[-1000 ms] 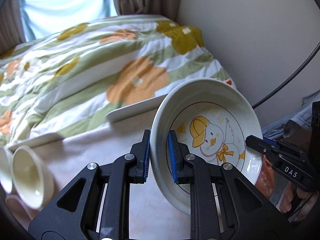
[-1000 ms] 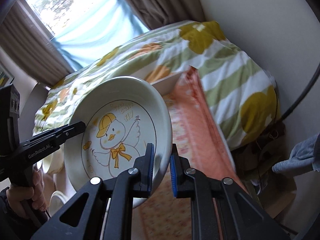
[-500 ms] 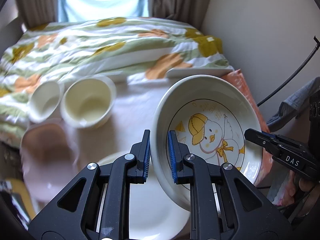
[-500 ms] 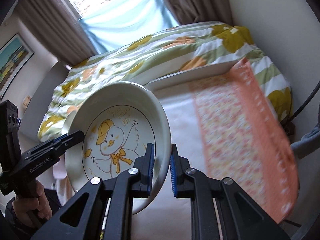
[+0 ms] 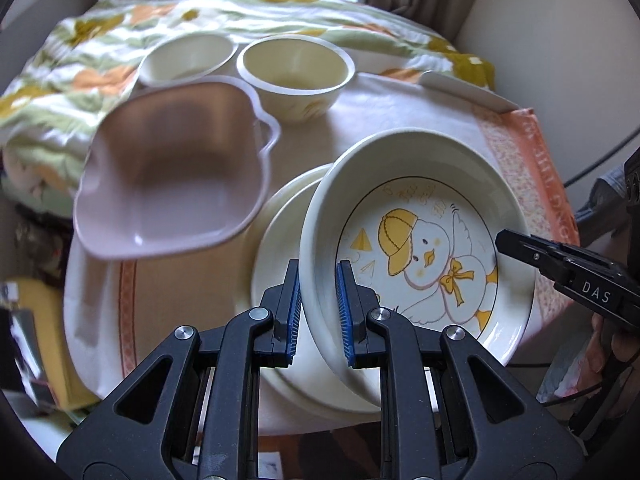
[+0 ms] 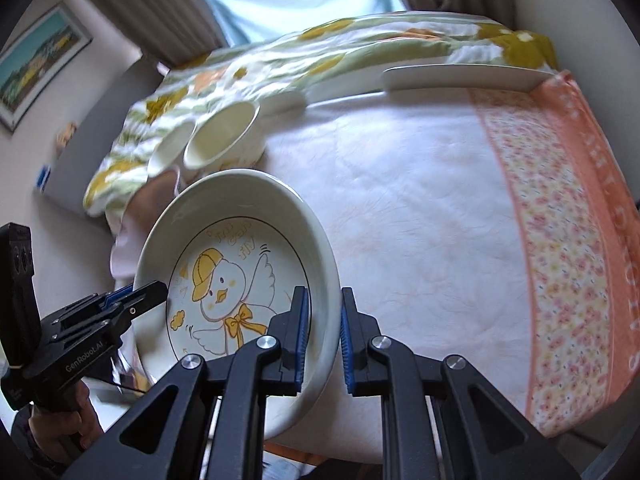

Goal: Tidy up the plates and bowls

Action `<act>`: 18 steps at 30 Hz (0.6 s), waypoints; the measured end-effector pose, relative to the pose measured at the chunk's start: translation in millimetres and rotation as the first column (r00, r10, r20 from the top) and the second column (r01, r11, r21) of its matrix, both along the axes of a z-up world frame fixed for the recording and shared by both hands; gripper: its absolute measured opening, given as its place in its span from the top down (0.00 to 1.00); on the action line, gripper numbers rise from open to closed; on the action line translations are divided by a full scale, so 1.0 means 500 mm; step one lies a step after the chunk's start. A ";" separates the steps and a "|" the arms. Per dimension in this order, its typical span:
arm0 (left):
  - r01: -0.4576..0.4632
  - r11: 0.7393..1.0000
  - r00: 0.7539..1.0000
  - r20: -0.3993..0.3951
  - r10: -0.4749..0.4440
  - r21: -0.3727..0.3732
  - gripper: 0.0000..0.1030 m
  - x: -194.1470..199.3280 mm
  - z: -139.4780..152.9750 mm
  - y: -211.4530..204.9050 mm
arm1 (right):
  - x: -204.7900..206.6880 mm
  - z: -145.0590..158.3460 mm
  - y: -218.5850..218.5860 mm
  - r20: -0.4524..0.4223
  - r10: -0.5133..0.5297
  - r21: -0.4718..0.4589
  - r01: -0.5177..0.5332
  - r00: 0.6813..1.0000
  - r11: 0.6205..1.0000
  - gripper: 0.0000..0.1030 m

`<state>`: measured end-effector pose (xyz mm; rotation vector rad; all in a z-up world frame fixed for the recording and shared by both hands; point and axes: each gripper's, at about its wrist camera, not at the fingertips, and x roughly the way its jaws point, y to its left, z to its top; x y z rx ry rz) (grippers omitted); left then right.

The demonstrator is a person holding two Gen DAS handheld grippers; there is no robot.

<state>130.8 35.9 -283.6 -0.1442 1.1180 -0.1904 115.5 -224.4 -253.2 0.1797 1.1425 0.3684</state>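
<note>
Left wrist: duck plate (image 5: 420, 248) rim (tilted) between left gripper (image 5: 318, 308) pads.

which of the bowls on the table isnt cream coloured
The pink bowl, nearest the left claw. It has a wavy, lobed rim, while the two small bowls behind it are round and cream.

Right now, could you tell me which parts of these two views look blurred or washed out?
Left wrist view: the pink dish is smeared by motion blur, while the duck bowl stays sharp; the window is blown out. Right wrist view: the cream cups and quilt are streaked, and the fisheye bends the table edges.
</note>
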 end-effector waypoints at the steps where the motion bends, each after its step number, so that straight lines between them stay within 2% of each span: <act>1: -0.007 1.000 1.000 -0.004 0.007 0.002 0.86 0.001 -0.007 0.002 | 0.003 -0.005 0.007 -0.001 0.011 -0.004 -0.011 1.000 1.000 0.87; 11: -0.028 0.999 0.998 -0.051 0.029 0.022 0.86 0.002 -0.052 -0.001 | 0.017 -0.026 0.032 -0.004 0.072 -0.051 -0.072 0.997 0.996 0.87; 18: 0.000 0.995 0.999 -0.034 0.003 0.104 0.86 0.006 -0.050 -0.023 | 0.018 -0.037 0.034 -0.019 0.084 -0.050 -0.084 0.996 0.995 0.87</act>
